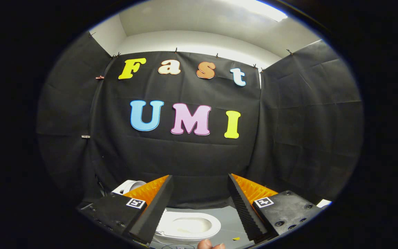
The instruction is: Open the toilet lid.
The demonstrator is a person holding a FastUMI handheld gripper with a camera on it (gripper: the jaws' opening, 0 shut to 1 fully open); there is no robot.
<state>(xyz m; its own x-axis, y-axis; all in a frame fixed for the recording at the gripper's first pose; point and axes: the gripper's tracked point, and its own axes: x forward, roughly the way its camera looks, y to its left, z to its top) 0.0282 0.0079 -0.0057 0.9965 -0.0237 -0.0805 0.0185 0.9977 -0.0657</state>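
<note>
The gripper is held high and roughly level, looking across the booth at the black cloth wall, with the floor far below its fingers. The fingers stand wide apart with nothing between them, each one slanting inward as it reaches forward.

By the left finger, beyond its outer side, a white rounded part shows against the foot of the cloth; it looks like the raised lid or the tank of the toilet, though which one cannot be told, since the finger covers the join.

Between the fingers, and well below them, lies the toilet. Its white oval seat ring faces straight up with the bowl open to view, so the lid is not lying over it. The long axis of the oval runs across the gap from the left finger toward the right one, and its left end passes under the left finger.

Nearer than the bowl, under the gap, the tips of a person's fingers show.

Toward the right finger, a small yellow scrap lies on the grey floor, just beside that finger's inner edge.
</note>
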